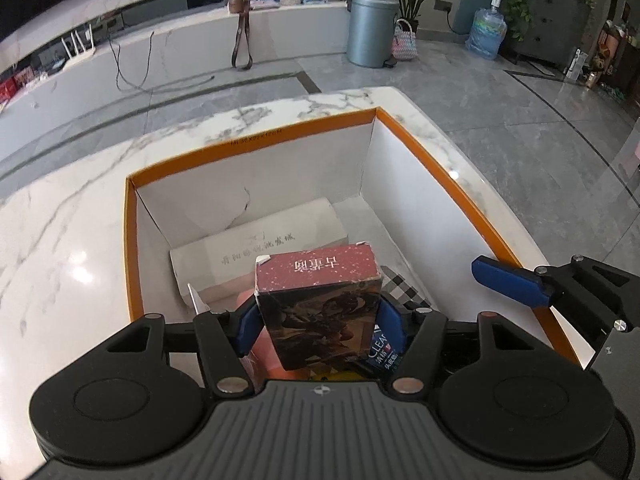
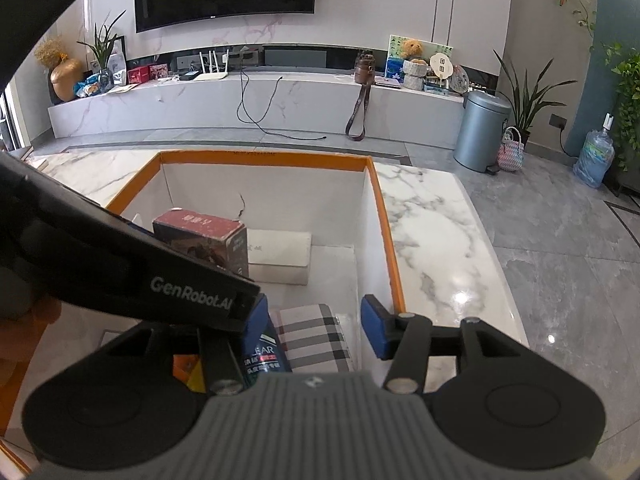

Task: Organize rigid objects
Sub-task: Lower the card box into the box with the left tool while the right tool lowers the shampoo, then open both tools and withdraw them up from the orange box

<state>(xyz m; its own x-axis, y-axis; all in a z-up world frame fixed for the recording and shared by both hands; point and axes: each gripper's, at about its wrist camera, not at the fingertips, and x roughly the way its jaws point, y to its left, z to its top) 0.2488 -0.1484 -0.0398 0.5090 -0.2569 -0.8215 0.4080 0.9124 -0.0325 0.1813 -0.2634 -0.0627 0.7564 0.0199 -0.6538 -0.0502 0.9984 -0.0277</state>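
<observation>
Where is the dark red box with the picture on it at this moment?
The dark red box is held between the fingers of the left gripper, above the orange-rimmed carton, in front of the white box lying inside.

Both views are brightly and evenly lit by daylight. Glare spots are seen on the polished marble worktop [image 1: 76, 272] and on the grey floor [image 2: 560, 240]. Soft shadows are cast inside the orange-rimmed box [image 1: 440, 216]. Strong fisheye bending is seen toward the edges, with dark vignetted corners. The left gripper [image 1: 318, 320] body is rendered slightly soft in the near foreground.
</observation>
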